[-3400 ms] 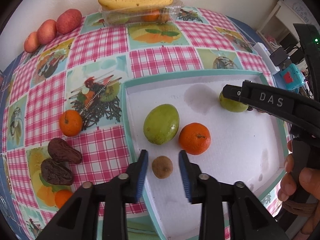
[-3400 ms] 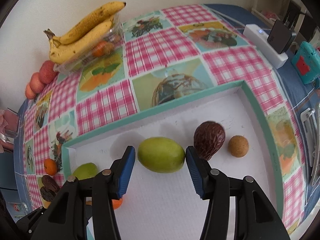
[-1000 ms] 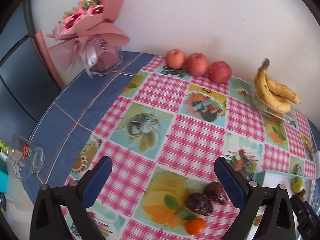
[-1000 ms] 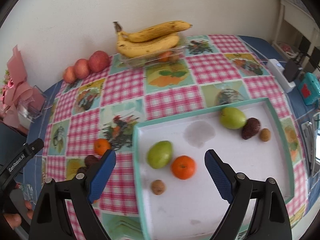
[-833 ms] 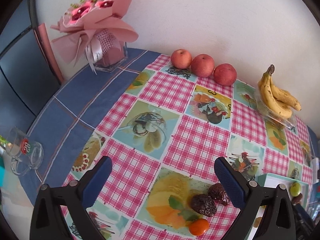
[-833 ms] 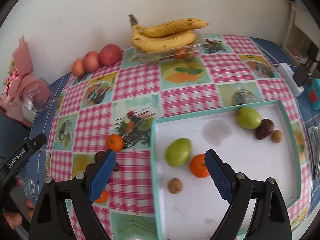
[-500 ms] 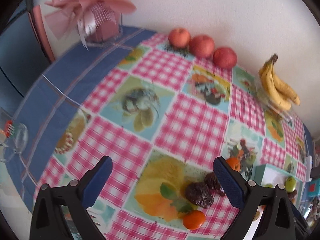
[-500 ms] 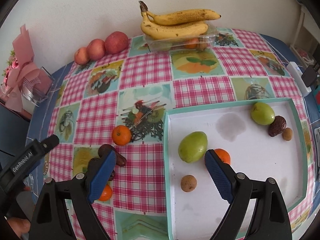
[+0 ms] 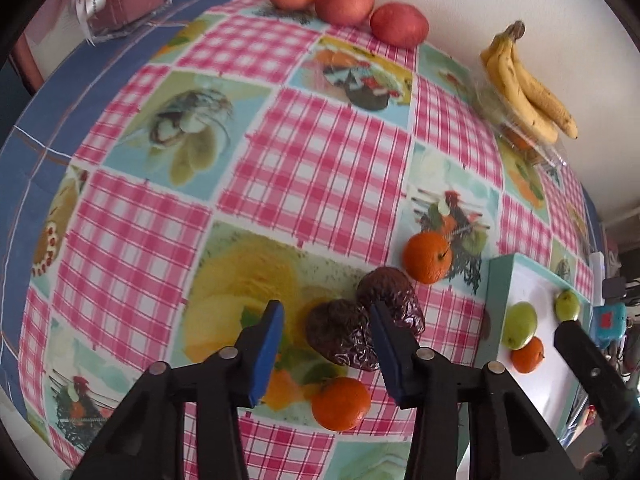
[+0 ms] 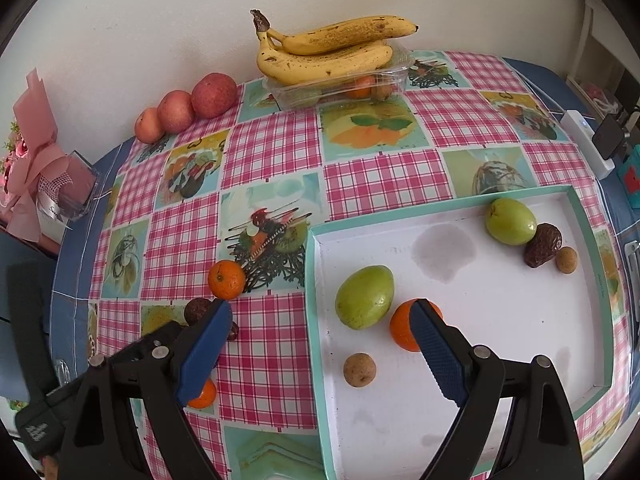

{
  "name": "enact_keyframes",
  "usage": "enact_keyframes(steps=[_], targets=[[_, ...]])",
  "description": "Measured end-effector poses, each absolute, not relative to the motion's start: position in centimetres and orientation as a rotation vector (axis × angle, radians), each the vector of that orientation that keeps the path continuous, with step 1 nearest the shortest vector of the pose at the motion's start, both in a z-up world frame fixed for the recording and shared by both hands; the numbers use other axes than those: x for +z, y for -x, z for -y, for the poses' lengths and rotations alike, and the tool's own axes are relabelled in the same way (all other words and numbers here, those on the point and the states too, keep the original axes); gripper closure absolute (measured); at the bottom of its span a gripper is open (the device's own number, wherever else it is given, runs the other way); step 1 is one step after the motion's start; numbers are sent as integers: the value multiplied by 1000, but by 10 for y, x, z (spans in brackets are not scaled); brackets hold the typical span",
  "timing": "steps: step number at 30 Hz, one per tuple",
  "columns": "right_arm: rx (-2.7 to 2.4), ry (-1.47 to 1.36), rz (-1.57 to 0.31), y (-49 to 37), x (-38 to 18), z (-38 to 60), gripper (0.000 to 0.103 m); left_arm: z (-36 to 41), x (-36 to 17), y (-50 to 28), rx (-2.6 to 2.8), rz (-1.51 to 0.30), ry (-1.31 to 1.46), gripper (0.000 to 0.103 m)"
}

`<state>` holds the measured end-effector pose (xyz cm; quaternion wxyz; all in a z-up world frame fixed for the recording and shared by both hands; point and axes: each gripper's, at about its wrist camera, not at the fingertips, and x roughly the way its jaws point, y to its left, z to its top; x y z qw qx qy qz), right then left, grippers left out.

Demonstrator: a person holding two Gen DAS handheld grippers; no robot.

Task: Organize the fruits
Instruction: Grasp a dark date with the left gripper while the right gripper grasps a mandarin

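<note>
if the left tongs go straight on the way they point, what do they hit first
Probably the nearer wrinkled dark fruit: it sits just ahead of the open left tongs, towards their right finger, with a second one behind it. Depth is uncertain.

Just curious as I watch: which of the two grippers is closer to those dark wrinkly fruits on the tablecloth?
The left gripper: its open fingers flank the nearer wrinkled fruit. The right gripper hangs open over the tray's left edge.

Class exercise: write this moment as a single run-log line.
left gripper: open, over dark wrinkled fruits | right gripper: open, empty, above tray | off tray: two dark fruits, two mandarins
</note>
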<state>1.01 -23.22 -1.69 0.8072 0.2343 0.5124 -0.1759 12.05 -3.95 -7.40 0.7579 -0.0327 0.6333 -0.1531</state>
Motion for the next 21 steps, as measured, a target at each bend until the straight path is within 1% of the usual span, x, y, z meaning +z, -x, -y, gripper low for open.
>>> enact_keyframes(steps=[4, 6, 10, 16, 21], targets=[[-372, -497, -1098, -11, -17, 231, 12, 41, -81, -122, -350, -1403, 82, 59], [-371, -496, -1099, -12, -17, 231, 12, 43, -85, -122, -359, -1416, 93, 63], [-369, -492, -1104, -12, -18, 230, 12, 48, -88, -123, -367, -1419, 91, 65], [-369, -486, -1108, -13, -19, 230, 12, 41, -88, -123, -359, -1415, 141, 65], [-356, -465, -1109, -17, -21, 225, 12, 22, -77, -126, -310, -1370, 184, 65]])
